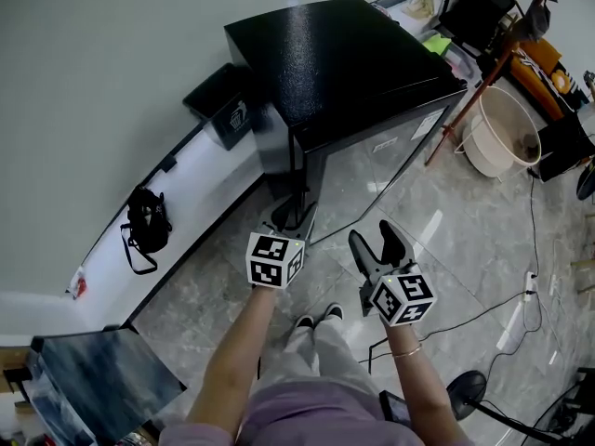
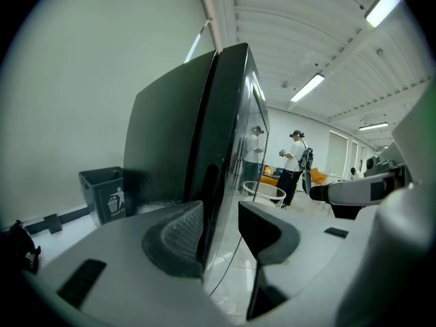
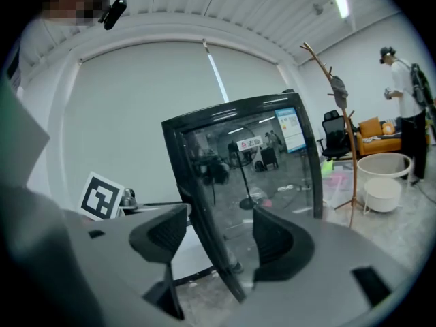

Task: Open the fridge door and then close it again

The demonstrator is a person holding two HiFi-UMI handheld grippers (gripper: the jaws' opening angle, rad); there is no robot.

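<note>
A black mini fridge point(image 1: 344, 54) stands against the wall, its glossy reflective door point(image 1: 372, 170) facing the lower right. My left gripper point(image 1: 296, 219) is at the door's lower left edge. In the left gripper view the door's edge point(image 2: 221, 148) runs down between the jaws of the left gripper point(image 2: 219, 234). The left pad lies close against the edge and a gap shows on the right pad's side. I cannot tell whether the door is ajar. My right gripper point(image 1: 376, 240) hangs open in front of the door, apart from it. In the right gripper view the door point(image 3: 259, 162) stands beyond the empty right gripper point(image 3: 218, 240).
A dark waste bin point(image 1: 228, 114) sits left of the fridge against the wall. A white tub point(image 1: 502, 130) and a leaning wooden pole point(image 1: 483, 91) stand to the right. A black bag point(image 1: 146, 221) lies by the wall. Cables point(image 1: 530, 277) cross the floor at right. People point(image 2: 296, 165) stand far off.
</note>
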